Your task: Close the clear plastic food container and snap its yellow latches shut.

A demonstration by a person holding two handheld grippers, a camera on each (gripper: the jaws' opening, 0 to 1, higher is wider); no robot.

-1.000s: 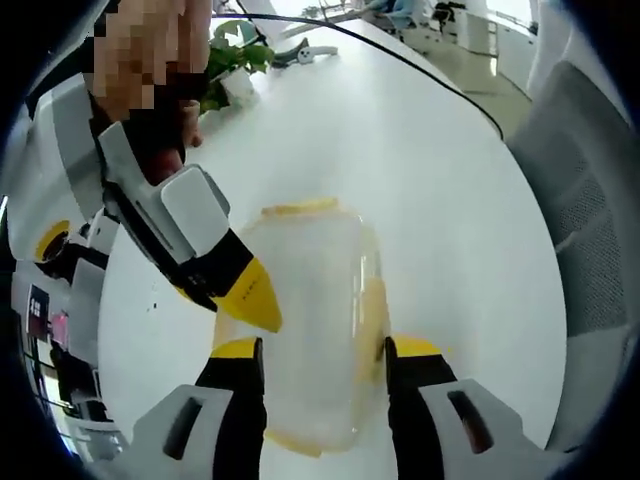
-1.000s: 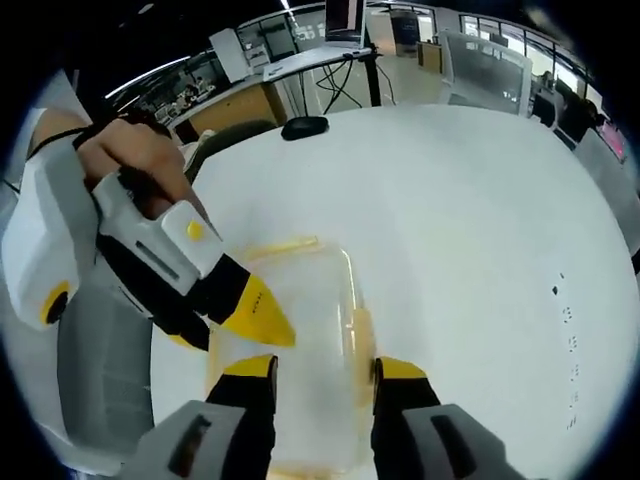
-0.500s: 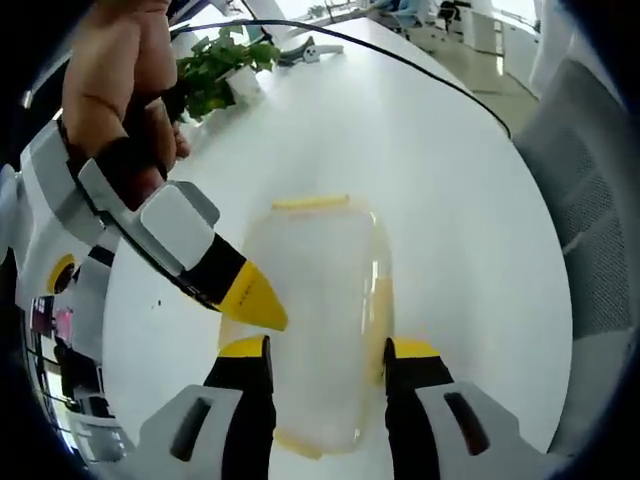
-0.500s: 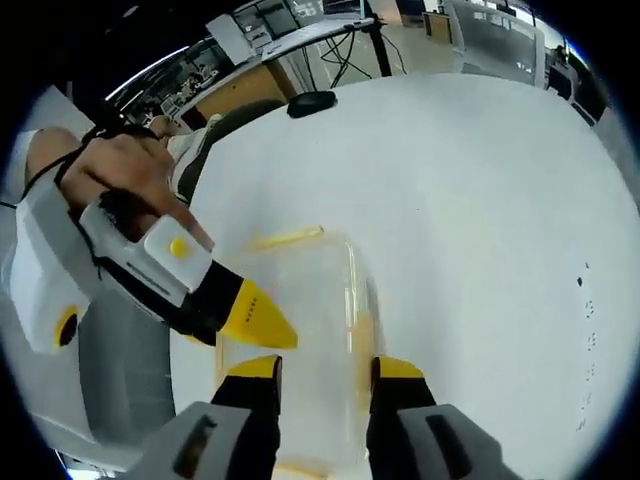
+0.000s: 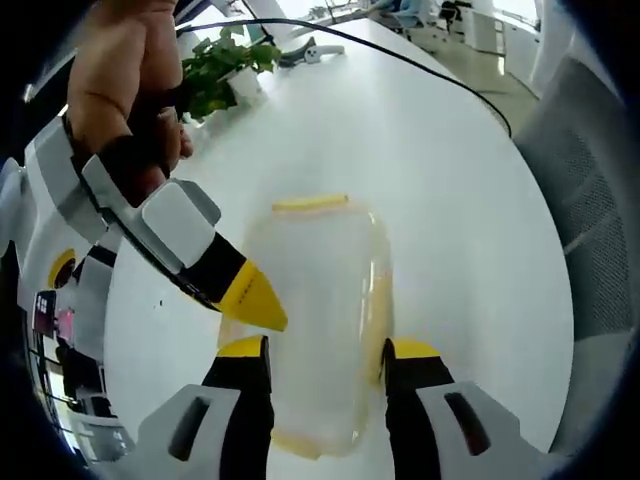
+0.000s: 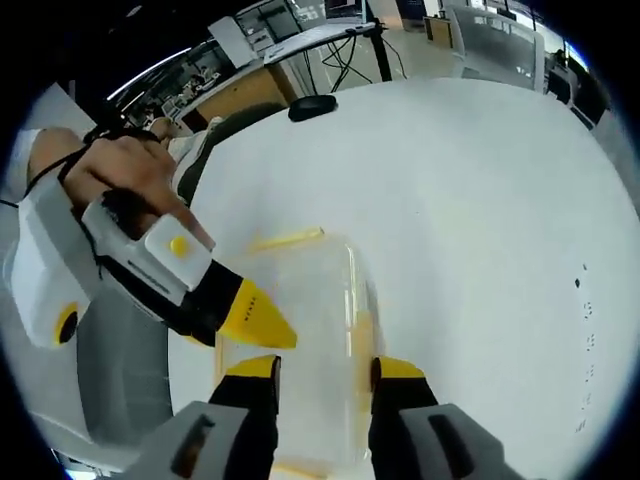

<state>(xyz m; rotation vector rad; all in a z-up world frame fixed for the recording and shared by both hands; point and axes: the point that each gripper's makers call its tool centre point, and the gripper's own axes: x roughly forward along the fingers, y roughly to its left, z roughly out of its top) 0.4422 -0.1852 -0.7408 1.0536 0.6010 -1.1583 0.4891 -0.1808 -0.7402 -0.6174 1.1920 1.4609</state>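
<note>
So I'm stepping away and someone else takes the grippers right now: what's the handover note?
Left gripper: open, jaws straddling the clear container on the white table.
Right gripper: open, straddling the same container from its side; its yellow tip shows in the left gripper view.
Done: lid looks down on the container.
Left: whether the yellow latches are snapped can't be told; press each one and check.

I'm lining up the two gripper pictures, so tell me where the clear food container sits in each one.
Left gripper view: clear food container low centre, between the left gripper jaws.
Right gripper view: container low centre-left, between the right gripper jaws.
Shared landmark: its far-end yellow latch.
</note>
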